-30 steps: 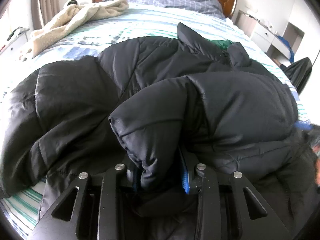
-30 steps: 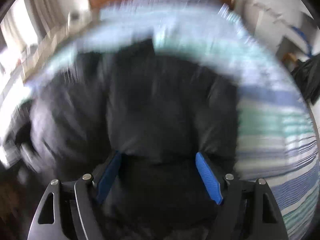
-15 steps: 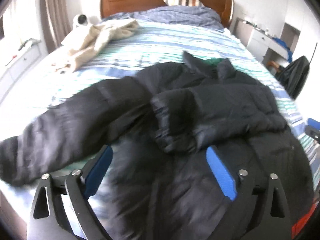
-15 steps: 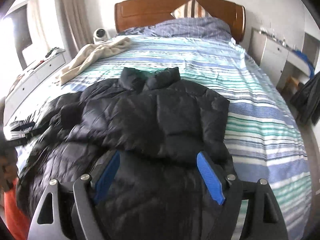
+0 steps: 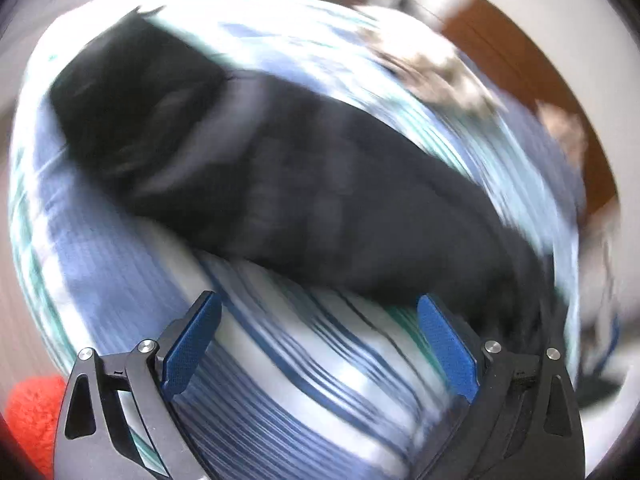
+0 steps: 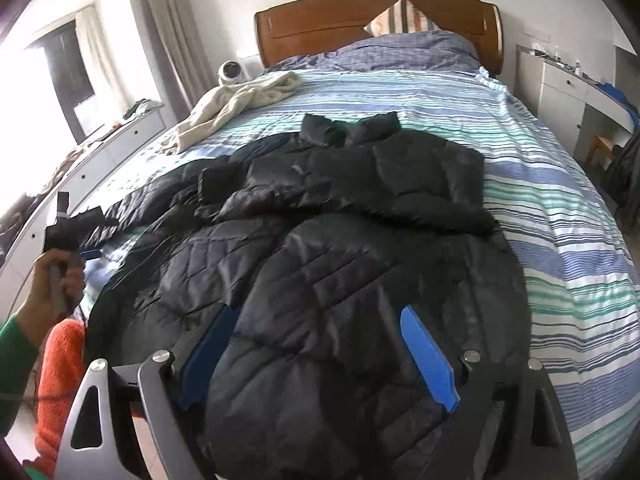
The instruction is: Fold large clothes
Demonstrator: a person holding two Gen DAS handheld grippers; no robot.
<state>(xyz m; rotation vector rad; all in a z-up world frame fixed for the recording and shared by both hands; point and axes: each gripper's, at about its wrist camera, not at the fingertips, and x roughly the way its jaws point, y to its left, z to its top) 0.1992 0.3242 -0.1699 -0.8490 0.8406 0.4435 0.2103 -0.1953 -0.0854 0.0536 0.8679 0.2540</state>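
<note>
My right gripper (image 6: 320, 352) hovers over hem end of black puffer jacket (image 6: 340, 216), blue pads spread wide, nothing clamped. Jacket lies on striped bed (image 6: 560, 208), long axis along mattress, collar toward headboard (image 6: 360, 16), hem toward me. One sleeve folded across chest, other stretched out to left. My left gripper (image 5: 320, 344) also released, over bedsheet beside that sleeve (image 5: 280, 184); view heavily blurred.
</note>
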